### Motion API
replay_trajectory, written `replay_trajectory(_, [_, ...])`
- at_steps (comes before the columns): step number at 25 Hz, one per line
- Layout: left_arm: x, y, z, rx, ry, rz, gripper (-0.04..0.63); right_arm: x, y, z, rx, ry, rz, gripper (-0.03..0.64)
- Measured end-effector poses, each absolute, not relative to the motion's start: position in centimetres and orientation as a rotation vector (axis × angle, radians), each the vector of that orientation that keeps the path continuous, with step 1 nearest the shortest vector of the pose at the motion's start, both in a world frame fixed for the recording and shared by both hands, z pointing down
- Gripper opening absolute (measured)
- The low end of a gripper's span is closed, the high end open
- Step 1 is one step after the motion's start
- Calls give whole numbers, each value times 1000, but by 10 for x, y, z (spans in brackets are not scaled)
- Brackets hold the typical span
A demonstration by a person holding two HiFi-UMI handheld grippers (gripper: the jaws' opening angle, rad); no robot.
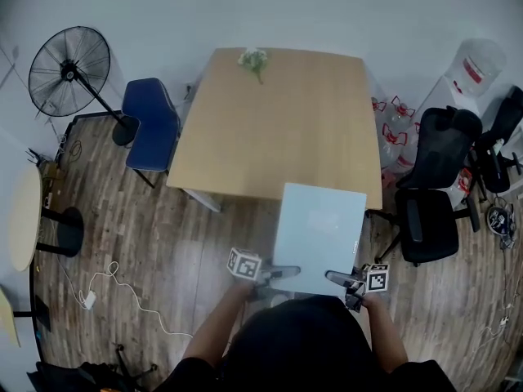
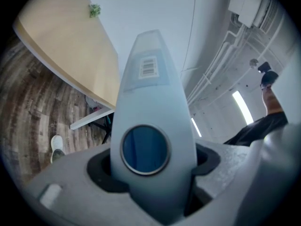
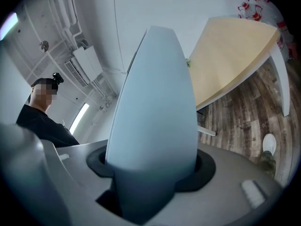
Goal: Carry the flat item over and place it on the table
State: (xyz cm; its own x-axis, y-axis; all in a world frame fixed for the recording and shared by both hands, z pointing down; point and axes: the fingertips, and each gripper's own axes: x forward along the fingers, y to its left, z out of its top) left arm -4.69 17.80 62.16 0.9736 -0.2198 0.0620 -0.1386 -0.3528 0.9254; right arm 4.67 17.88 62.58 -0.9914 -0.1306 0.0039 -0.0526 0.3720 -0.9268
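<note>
A pale blue flat panel hangs level in the head view, its far edge over the near right corner of the wooden table. My left gripper is shut on the panel's near edge at the left. My right gripper is shut on the same edge at the right. In the left gripper view the panel runs away from the jaws, with a barcode label and a round blue mark on it. The right gripper view has the panel filling the middle, and the table lies beyond it.
A small flower sprig lies at the table's far edge. A blue chair and a standing fan are to the left. A black office chair and water bottles stand to the right. A white cable lies on the wooden floor.
</note>
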Motion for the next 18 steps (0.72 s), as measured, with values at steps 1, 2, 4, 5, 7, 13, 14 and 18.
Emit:
replay_trajectory(1, [-45, 164, 623, 1933, -263, -87, 347, 48, 164, 627, -162, 2540, -1722, 310])
replay_trajectory(2, [-42, 150, 625, 1929, -268, -89, 347, 51, 150, 629, -156, 2538, -1729, 310])
replay_trajectory(4, [-36, 122, 630, 1922, -278, -93, 347, 58, 120, 633, -146, 2539, -1738, 310])
replay_trajectory(5, [-34, 107, 634, 1918, -285, -94, 347, 60, 106, 635, -143, 2535, -1744, 310])
replay_trajectory(7, [-33, 80, 639, 1904, -296, -92, 347, 62, 79, 638, -137, 2520, -1767, 310])
replay_trajectory(13, [-21, 10, 640, 1874, -306, -79, 347, 73, 9, 642, -124, 2486, -1805, 310])
replay_trajectory(14, [-18, 0, 638, 1875, -304, -78, 347, 76, -1, 642, -126, 2485, -1805, 310])
replay_trajectory(18, [-7, -40, 638, 1858, -304, -72, 347, 85, -41, 644, -128, 2473, -1822, 310])
